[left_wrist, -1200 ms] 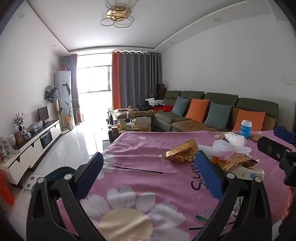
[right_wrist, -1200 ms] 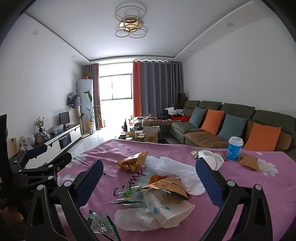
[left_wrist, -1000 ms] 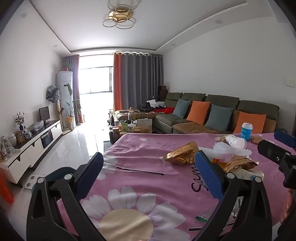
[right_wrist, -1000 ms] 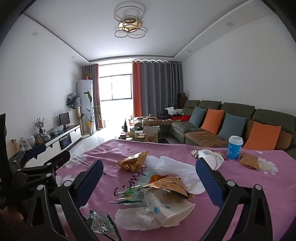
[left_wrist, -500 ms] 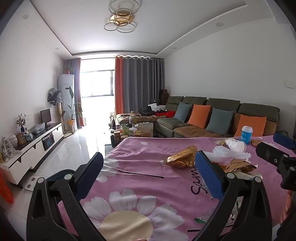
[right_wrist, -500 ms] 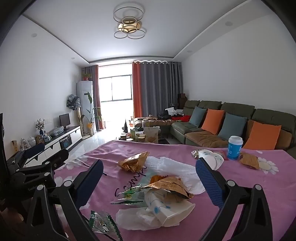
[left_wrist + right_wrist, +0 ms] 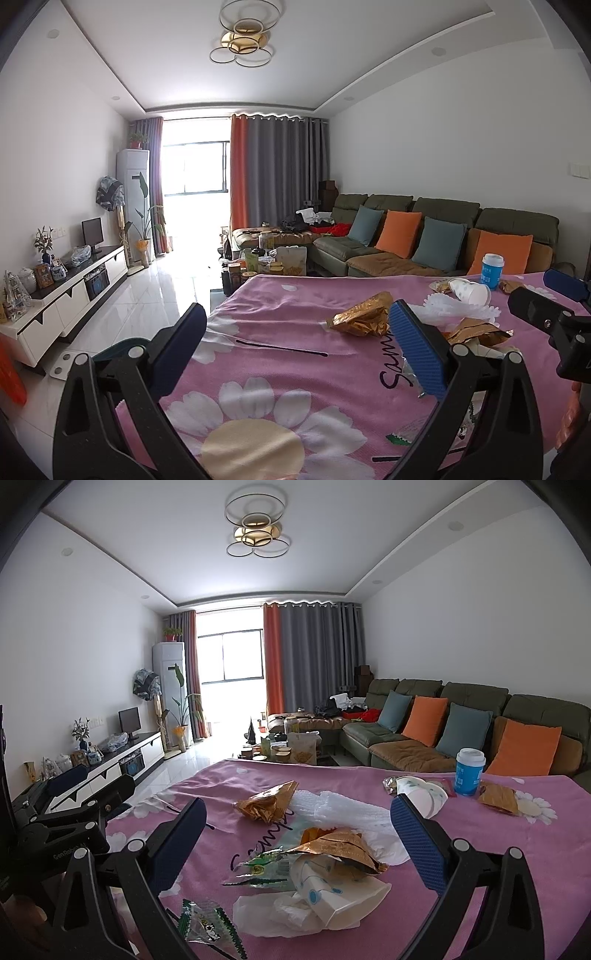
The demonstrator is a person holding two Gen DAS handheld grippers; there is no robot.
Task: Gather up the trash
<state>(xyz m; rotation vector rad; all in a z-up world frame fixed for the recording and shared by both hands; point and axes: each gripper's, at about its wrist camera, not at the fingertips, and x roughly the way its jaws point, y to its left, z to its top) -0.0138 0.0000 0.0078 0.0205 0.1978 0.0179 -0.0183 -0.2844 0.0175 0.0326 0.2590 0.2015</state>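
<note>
Trash lies scattered on a table under a pink flowered cloth. In the right wrist view, a gold foil wrapper, a white plastic sheet, a second gold wrapper, a crumpled white paper cup and green snack packets sit between and before my open right gripper. A tipped white cup and a blue cup stand farther right. My left gripper is open and empty above the cloth, left of the pile, near a black stick.
A green sofa with orange and blue cushions runs along the right wall. A cluttered low table stands beyond the table's far edge. A white TV cabinet lines the left wall, with tiled floor between.
Both views have tilted up a little, so the table sits slightly lower in frame. Both grippers stay open and the trash has not moved.
</note>
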